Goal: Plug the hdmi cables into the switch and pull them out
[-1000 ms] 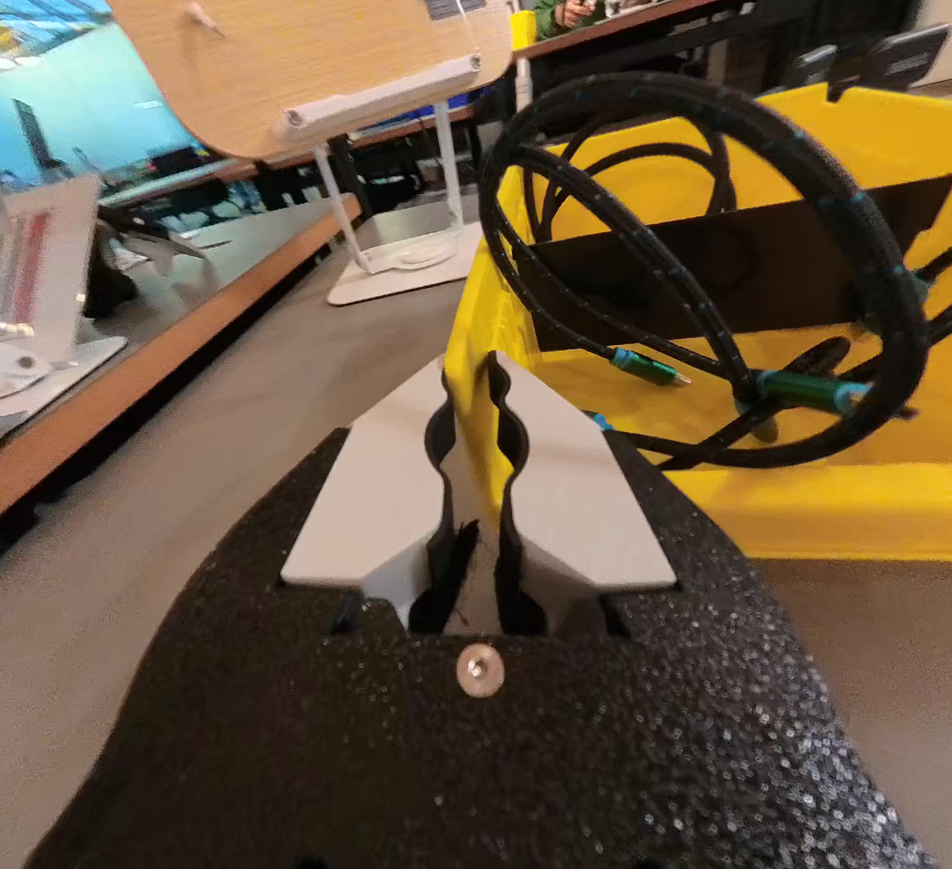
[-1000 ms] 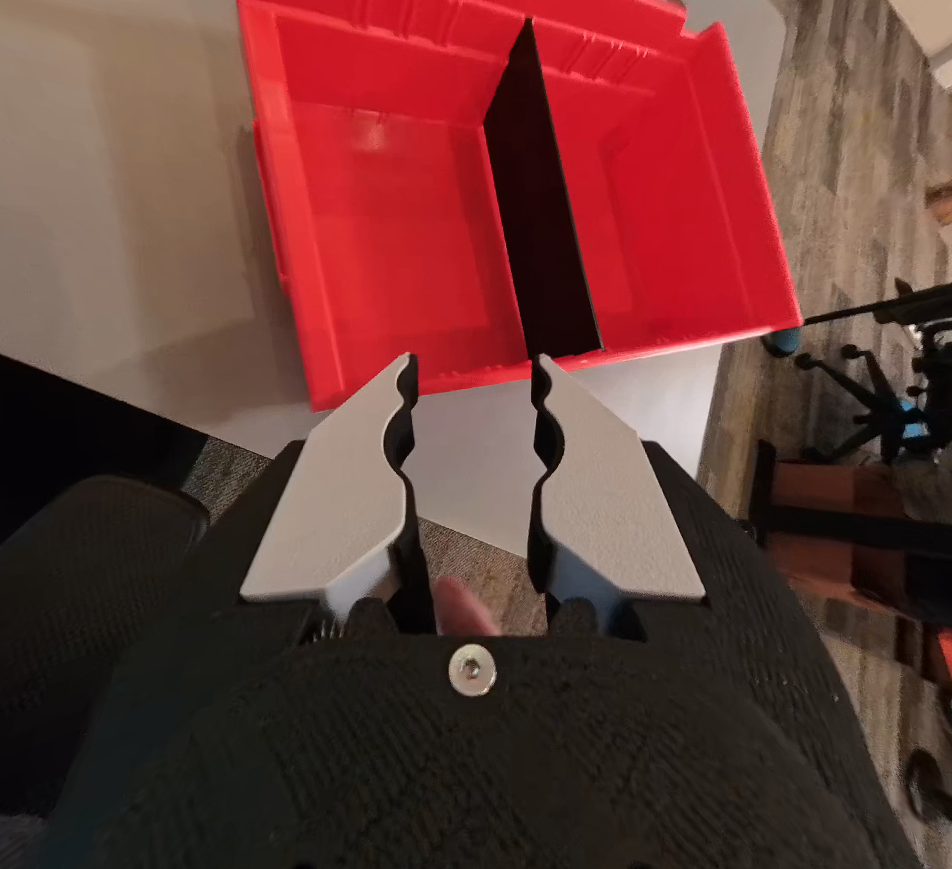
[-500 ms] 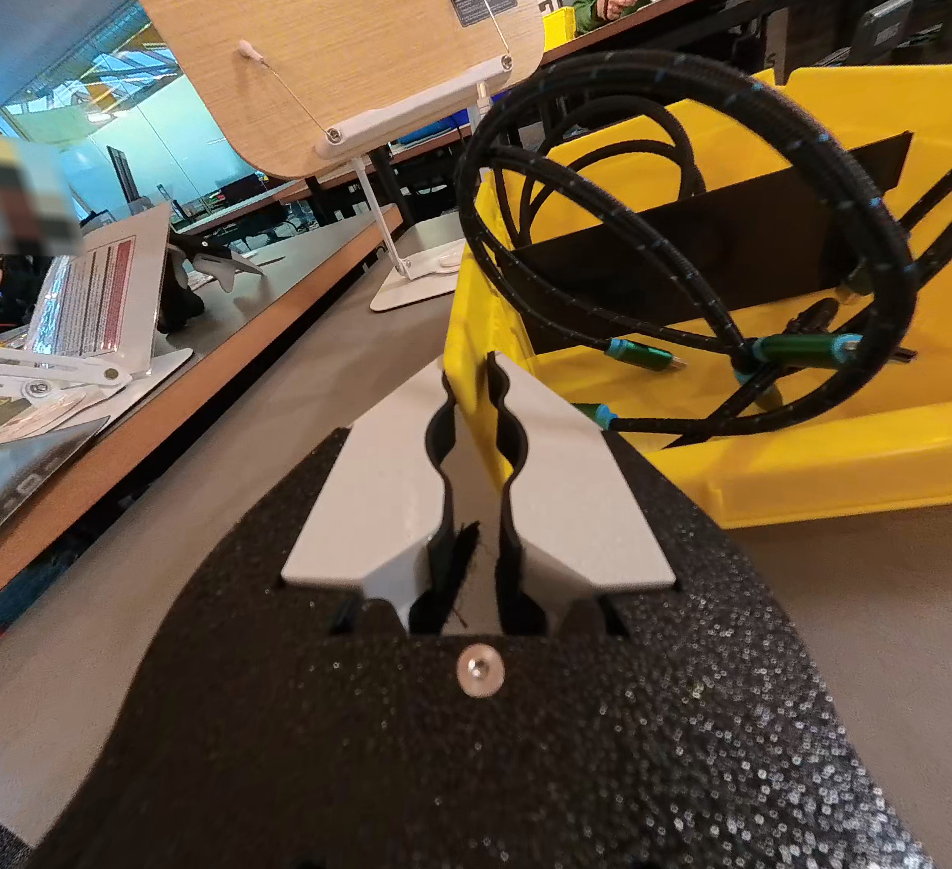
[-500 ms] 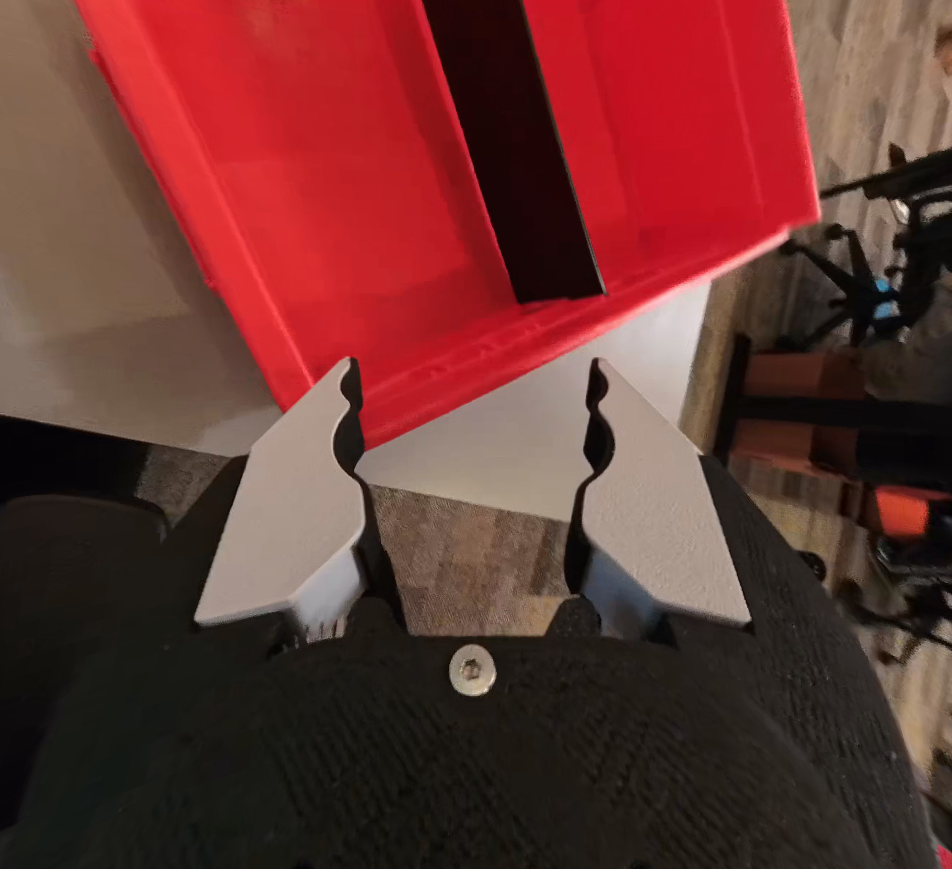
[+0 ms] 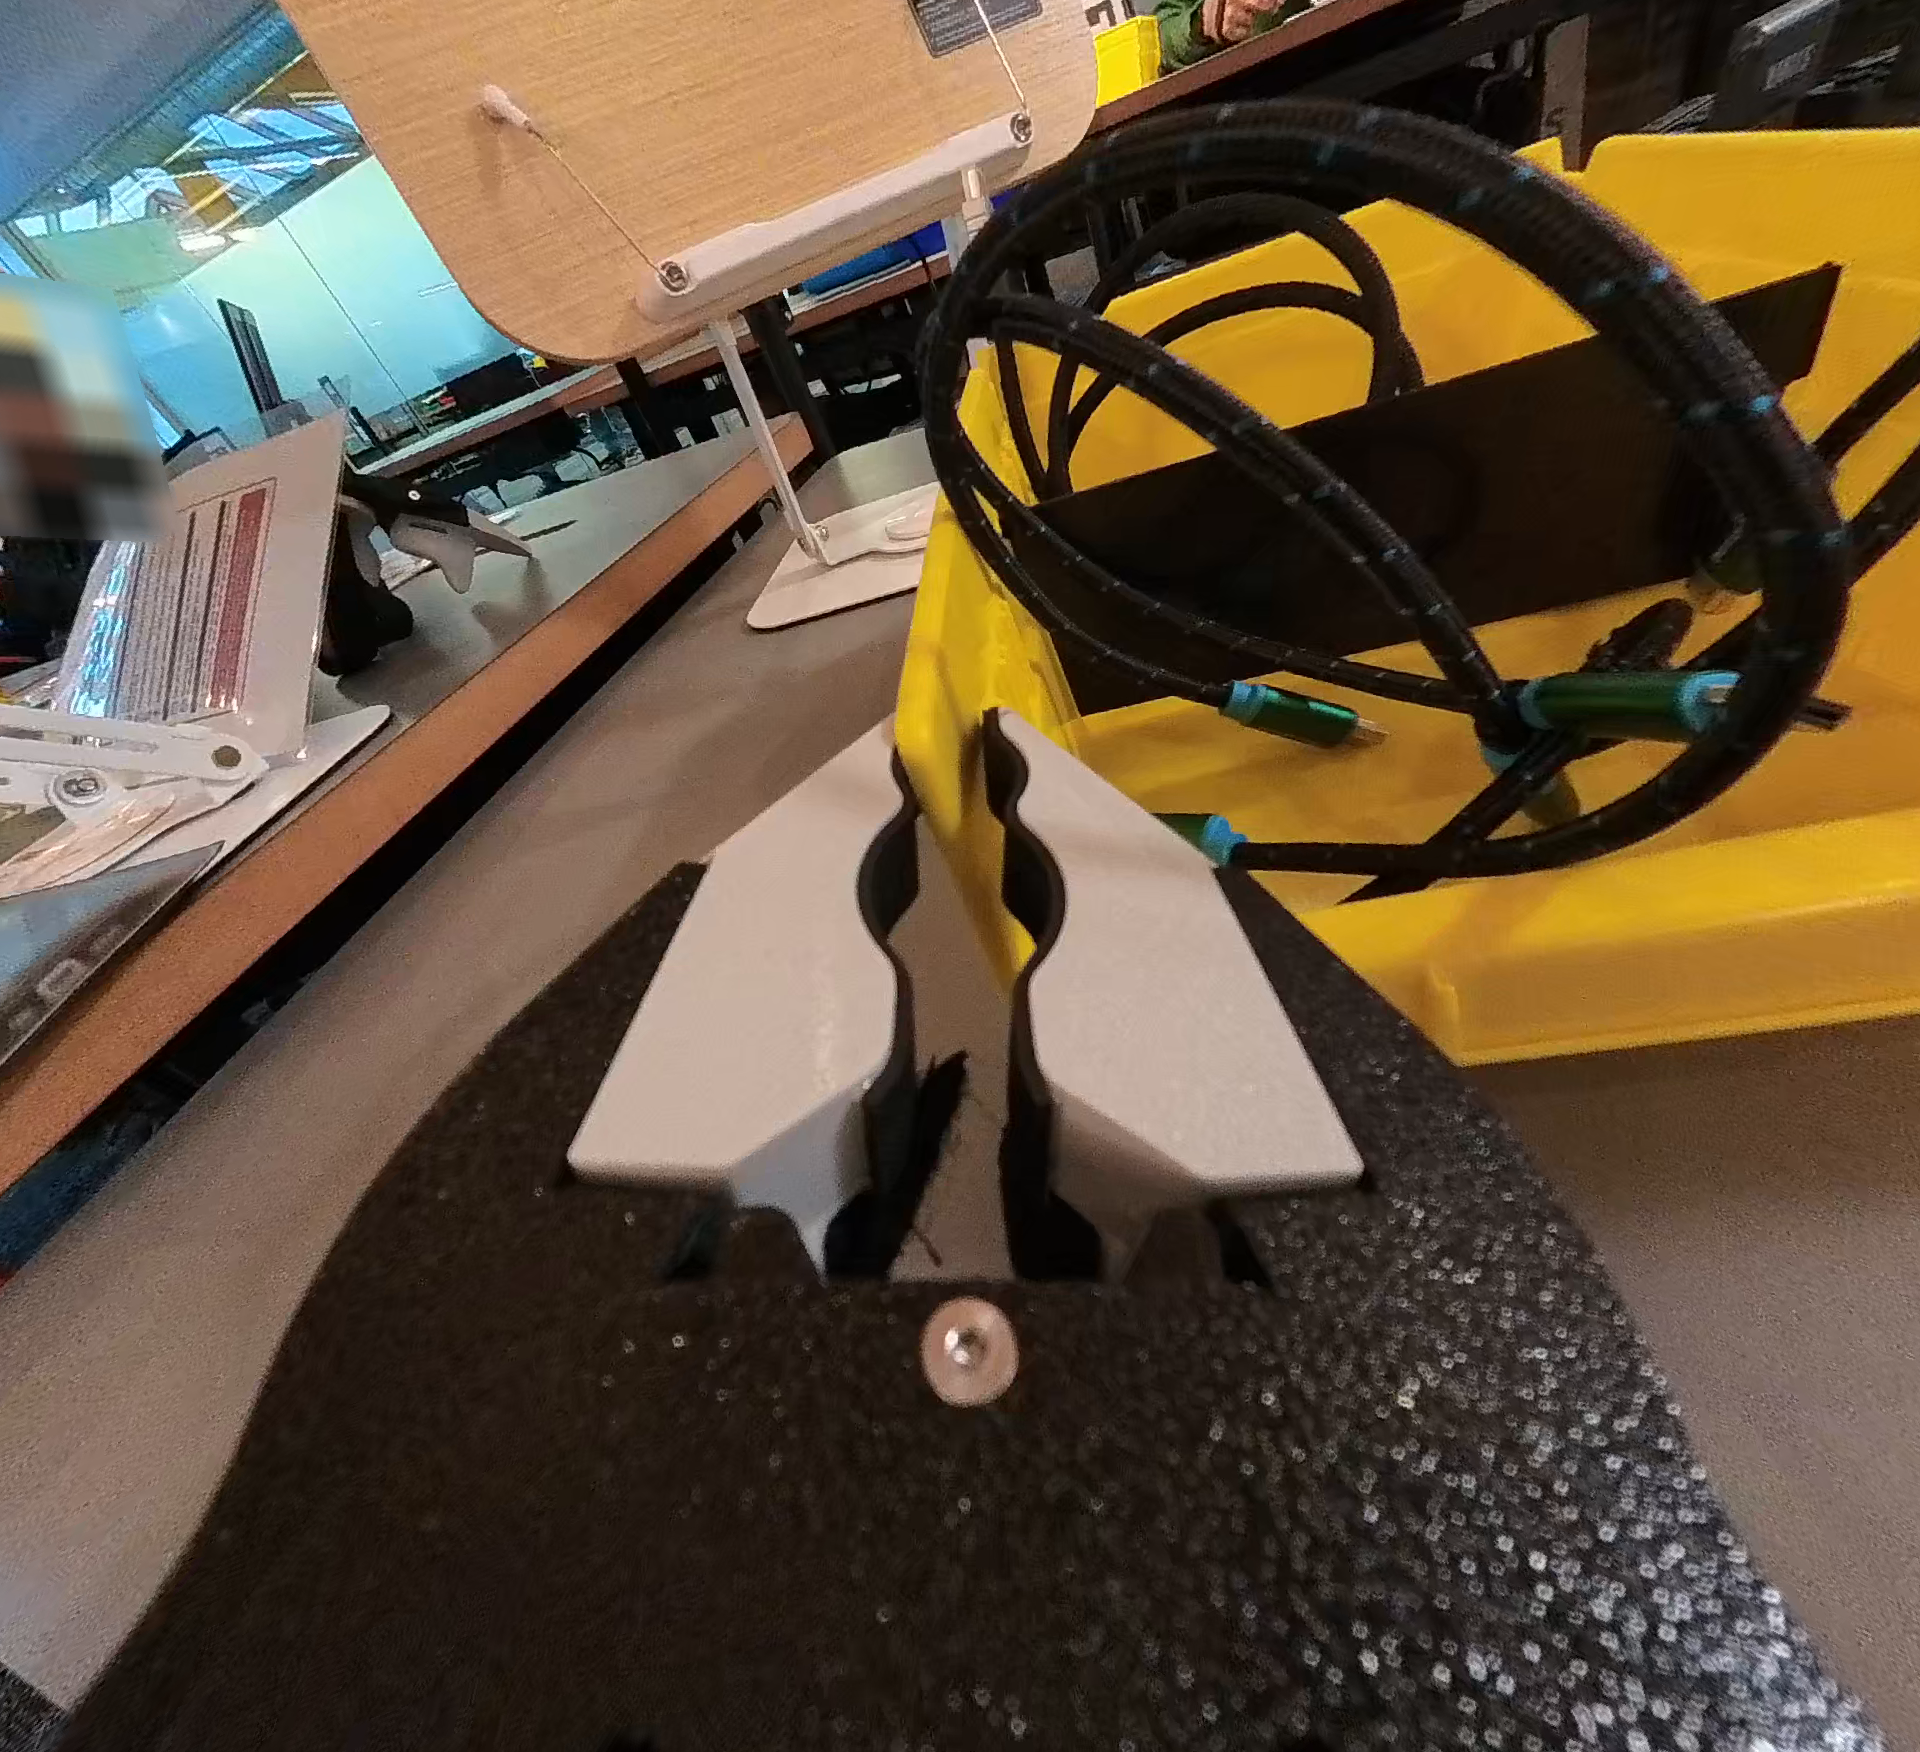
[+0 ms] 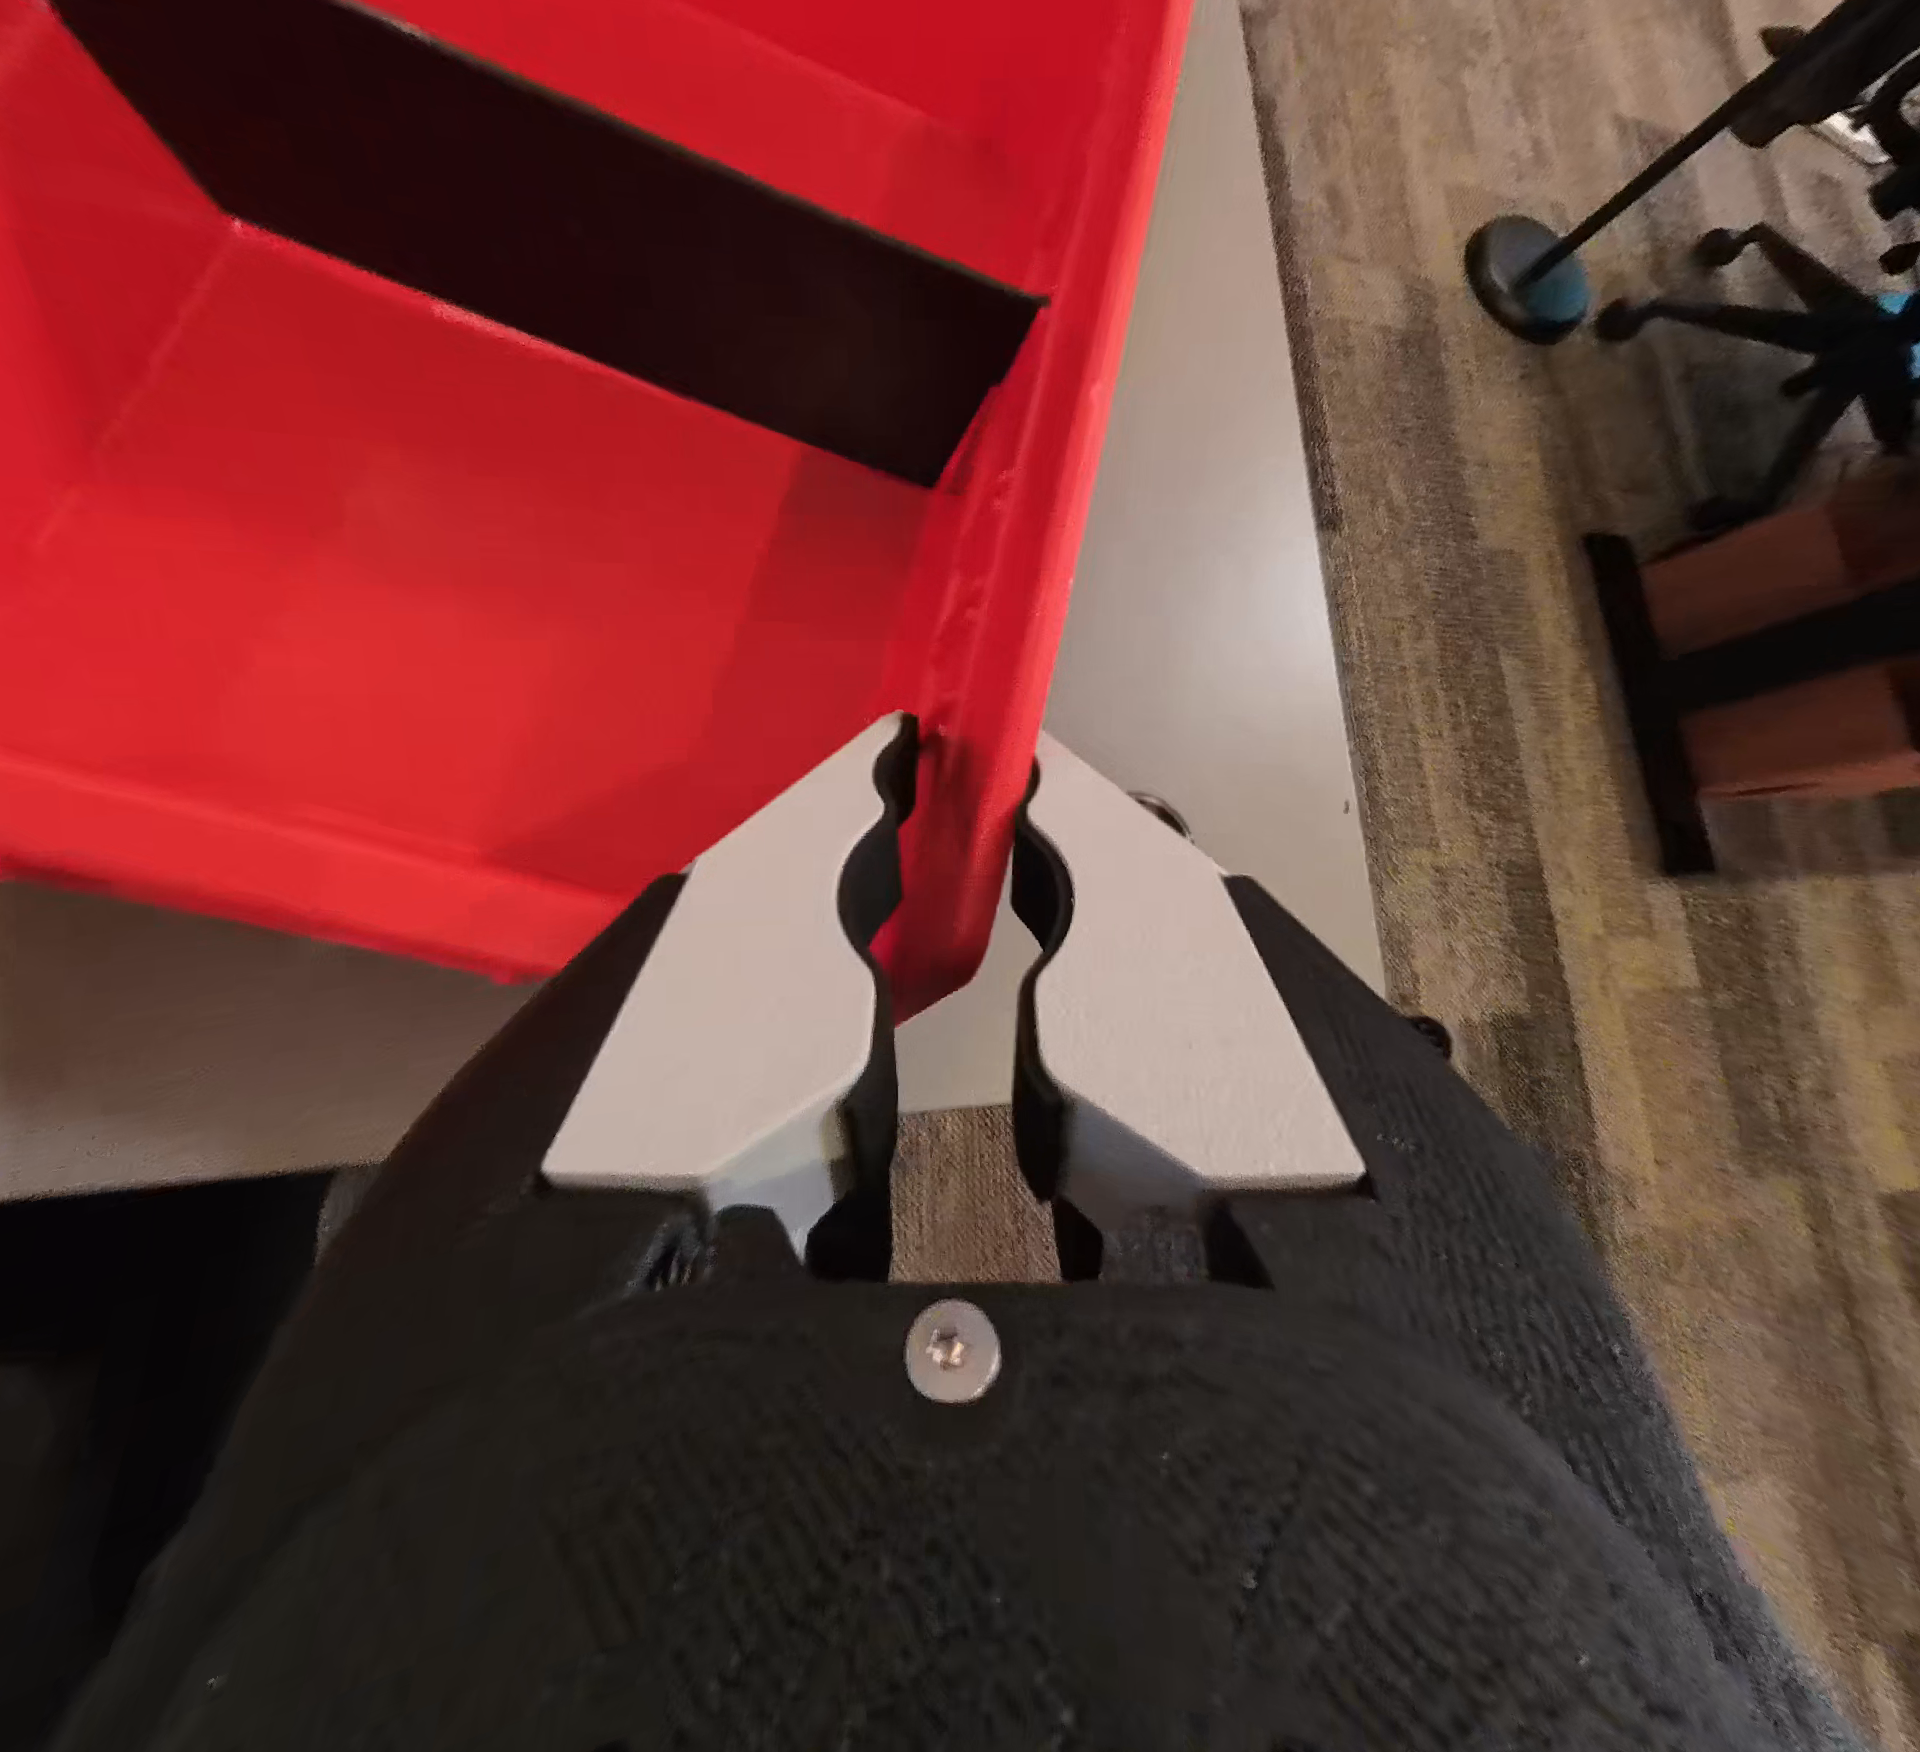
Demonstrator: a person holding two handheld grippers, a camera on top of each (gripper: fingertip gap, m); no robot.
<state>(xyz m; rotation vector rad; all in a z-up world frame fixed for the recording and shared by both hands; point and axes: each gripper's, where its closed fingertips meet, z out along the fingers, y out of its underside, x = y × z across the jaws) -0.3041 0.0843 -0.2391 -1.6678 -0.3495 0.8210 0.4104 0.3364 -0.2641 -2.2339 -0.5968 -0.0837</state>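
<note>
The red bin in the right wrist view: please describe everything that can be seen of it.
The red bin looks like smooth moulded plastic, open at the top. A black divider splits it into two compartments, both empty as far as visible. It rests on a pale table near the edge. The right gripper has its jaws closed on the bin's near corner wall, one finger inside, one outside.

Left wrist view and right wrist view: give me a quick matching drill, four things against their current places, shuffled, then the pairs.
1 left tool
2 right tool
3 HDMI cables
4 wooden board

A clamped on red bin wall
B coiled in yellow bin
C propped on white stand, beyond the yellow bin
D clamped on yellow bin wall

Pairs: 1-D, 2-A, 3-B, 4-C.
</note>
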